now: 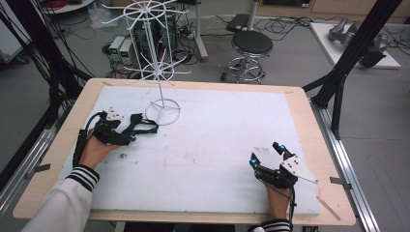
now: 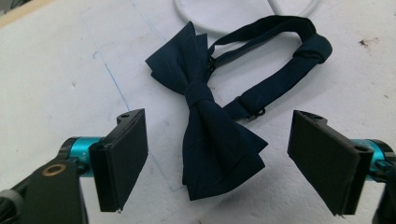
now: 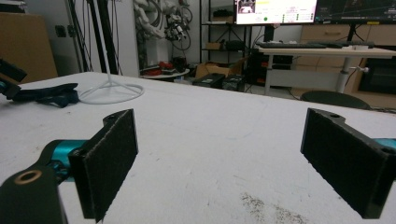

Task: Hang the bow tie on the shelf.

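— How many bow ties lay on the table?
— One dark bow tie (image 2: 210, 121), with a single strap.
— And racks?
— One white wire rack (image 1: 153, 53) stood there.
— Grippers?
— Two: a left gripper (image 2: 224, 163) and a right gripper (image 3: 233, 163), each with two black jaws.
— Stools?
— One stool (image 1: 251, 46).

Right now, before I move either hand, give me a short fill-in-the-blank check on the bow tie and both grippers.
1. The dark bow tie lies flat on the white table, ahead of the ____ gripper.
2. That gripper's jaws are ____, with nothing held between them.
3. The bow tie's strap ends next to the round base of the white wire ____.
4. The right gripper holds ____.

Missing words: left; open; rack; nothing
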A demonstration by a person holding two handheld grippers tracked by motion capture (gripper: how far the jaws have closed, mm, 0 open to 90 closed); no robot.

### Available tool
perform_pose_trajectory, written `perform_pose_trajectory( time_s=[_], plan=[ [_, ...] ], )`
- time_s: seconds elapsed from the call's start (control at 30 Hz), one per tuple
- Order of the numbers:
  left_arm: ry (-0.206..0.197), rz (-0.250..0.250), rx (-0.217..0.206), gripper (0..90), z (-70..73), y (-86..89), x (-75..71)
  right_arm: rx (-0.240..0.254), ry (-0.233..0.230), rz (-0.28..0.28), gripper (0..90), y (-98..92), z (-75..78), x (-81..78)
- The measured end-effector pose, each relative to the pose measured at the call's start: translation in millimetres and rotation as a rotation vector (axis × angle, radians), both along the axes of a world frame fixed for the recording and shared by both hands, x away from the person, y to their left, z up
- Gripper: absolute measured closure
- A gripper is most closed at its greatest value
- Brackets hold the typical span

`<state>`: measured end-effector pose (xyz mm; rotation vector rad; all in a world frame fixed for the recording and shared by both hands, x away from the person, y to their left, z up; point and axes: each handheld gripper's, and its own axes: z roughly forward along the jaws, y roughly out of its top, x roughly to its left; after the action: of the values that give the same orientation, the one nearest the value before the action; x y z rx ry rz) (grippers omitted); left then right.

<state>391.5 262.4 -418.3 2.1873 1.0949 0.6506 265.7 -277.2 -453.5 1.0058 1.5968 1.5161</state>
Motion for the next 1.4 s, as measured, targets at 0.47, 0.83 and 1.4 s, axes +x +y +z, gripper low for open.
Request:
perform_pose_trajectory(
  time_s=[0.47, 0.83, 1.4],
  plan=[
    [0.081, 0.030, 0.032, 27.7, -5.2, -0.7, 12.3, 0.005, -0.001, -0.001, 10.2, -0.3, 0.0, 0.3],
    [0.132, 0.031, 0.034, 40.7, -4.0, -1.9, 17.1, 0.010, 0.004, -0.002, 10.1, -0.5, 0.0, 0.1],
    [0.163, 0.085, 0.022, 77.1, -3.1, -0.2, 18.0, 0.012, 0.005, -0.001, 10.1, -0.6, -0.1, 0.0]
  ],
)
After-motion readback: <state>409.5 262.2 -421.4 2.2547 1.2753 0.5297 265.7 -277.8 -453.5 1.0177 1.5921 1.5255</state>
